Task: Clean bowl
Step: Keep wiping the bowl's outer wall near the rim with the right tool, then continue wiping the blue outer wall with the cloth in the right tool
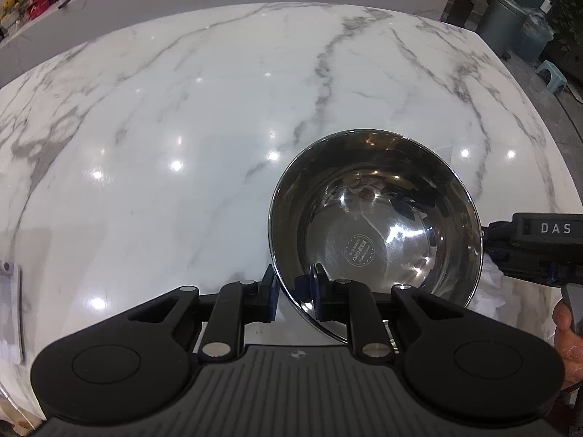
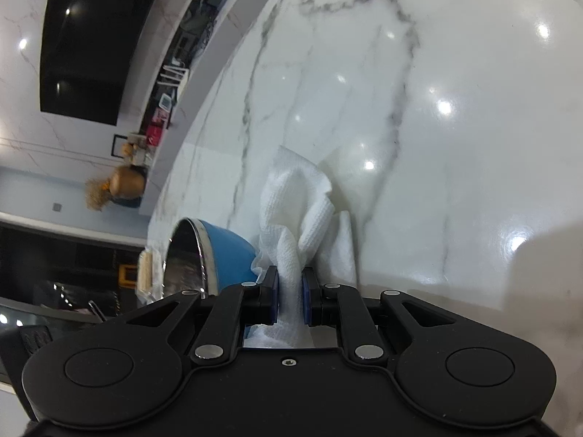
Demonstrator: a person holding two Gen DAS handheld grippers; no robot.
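A steel bowl point(image 1: 375, 225) with a blue outside point(image 2: 229, 255) is tilted on the white marble table point(image 1: 182, 127). My left gripper point(image 1: 293, 291) is shut on the bowl's near rim, one finger outside and one inside. My right gripper point(image 2: 290, 293) is shut on a white paper towel point(image 2: 298, 204), which hangs forward just right of the bowl's outer wall. In the left wrist view the right gripper point(image 1: 535, 251) sits at the bowl's right side, with a bit of the towel point(image 1: 492, 287) beside it.
A flat pale packet point(image 1: 9, 313) lies at the table's left edge. The table's right edge point(image 1: 539, 109) drops to a floor with a grey bin point(image 1: 503, 18) and a small stool point(image 1: 552, 74). A shelf with boxes runs behind the table point(image 1: 43, 0).
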